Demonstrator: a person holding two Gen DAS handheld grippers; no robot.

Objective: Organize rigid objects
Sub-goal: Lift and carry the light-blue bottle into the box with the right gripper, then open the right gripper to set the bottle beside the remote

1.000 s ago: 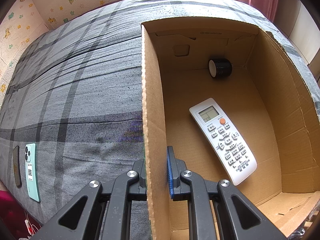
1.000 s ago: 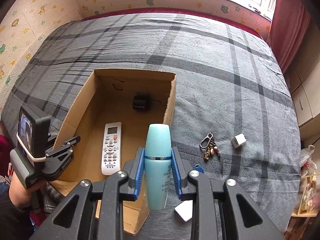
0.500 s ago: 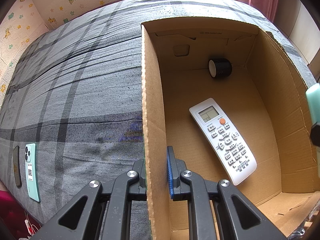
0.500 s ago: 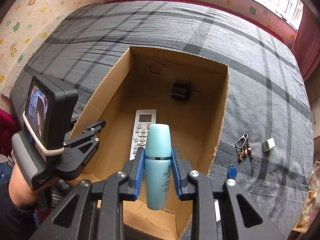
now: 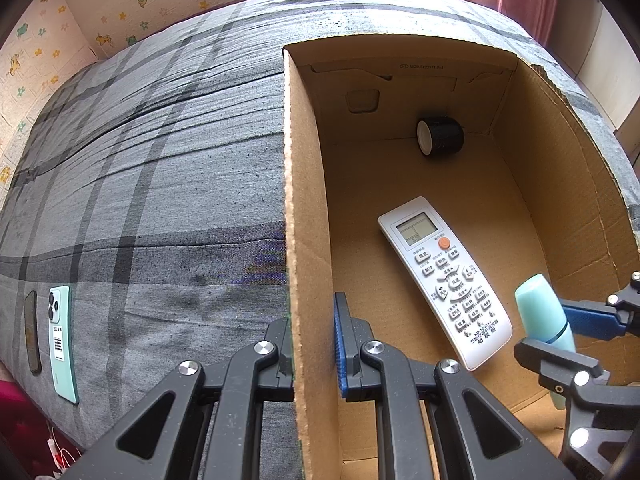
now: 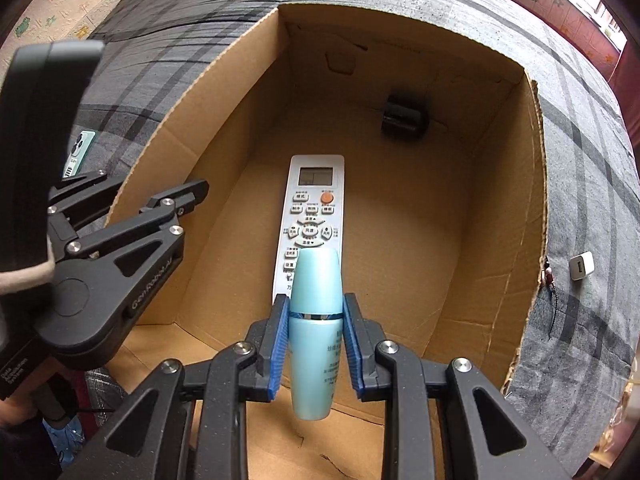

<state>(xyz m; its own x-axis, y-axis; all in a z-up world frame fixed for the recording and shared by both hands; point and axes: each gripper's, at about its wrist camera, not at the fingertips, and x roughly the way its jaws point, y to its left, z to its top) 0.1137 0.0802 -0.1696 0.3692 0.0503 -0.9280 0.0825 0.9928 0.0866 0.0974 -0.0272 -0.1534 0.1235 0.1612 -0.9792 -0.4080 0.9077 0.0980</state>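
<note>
An open cardboard box (image 5: 568, 184) (image 6: 504, 208) lies on a grey plaid bed. Inside lie a white remote (image 5: 444, 276) (image 6: 312, 208) and a black cylinder (image 5: 440, 136) (image 6: 404, 118) at the far end. My left gripper (image 5: 312, 344) (image 6: 160, 200) is shut on the box's left wall (image 5: 304, 240). My right gripper (image 6: 316, 336) (image 5: 560, 332) is shut on a light blue bottle (image 6: 314, 320) (image 5: 544, 312) and holds it inside the box, above the near end of the remote.
A mint green phone (image 5: 62, 336) (image 6: 80, 152) and a dark flat object (image 5: 32, 332) lie on the bed left of the box. A white charger plug (image 6: 582, 266) and a keychain (image 6: 550, 280) lie on the bed to the right.
My right gripper has carried the blue bottle from beside the box forward and down into it. It now shows in the left wrist view. The left gripper has not moved.
</note>
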